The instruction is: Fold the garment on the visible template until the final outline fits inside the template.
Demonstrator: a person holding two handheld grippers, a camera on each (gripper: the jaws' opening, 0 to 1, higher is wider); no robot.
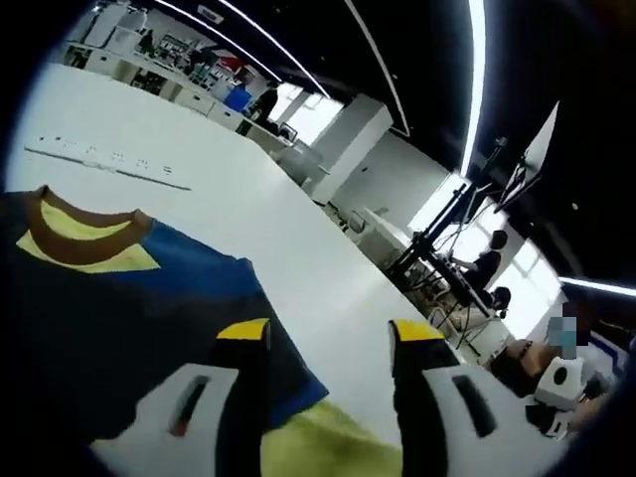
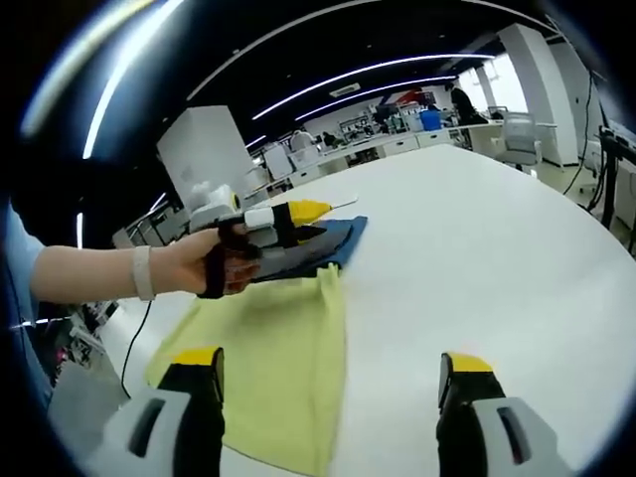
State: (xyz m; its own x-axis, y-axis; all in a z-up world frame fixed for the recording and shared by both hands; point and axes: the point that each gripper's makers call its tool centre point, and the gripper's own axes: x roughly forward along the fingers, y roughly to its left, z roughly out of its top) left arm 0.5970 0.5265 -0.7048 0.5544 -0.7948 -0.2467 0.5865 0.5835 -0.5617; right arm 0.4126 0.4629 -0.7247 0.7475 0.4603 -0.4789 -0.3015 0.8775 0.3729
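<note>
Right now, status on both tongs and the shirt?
Left tongs down at the shirt, jaws look apart, grip unclear. Right tongs open, hovering over the yellow part. White table, no obstruction seen.

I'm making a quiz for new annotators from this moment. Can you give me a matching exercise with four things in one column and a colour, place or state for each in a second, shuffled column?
Things:
1. collar of the garment
2. table
3. right gripper
4. left gripper

Descriptions:
A. white, bare on its far side
B. brown band around a yellow patch
C. held in a hand, at the dark blue part of the garment
D. jaws wide apart, above the yellow cloth and the table

Pairs: 1-B, 2-A, 3-D, 4-C
</note>
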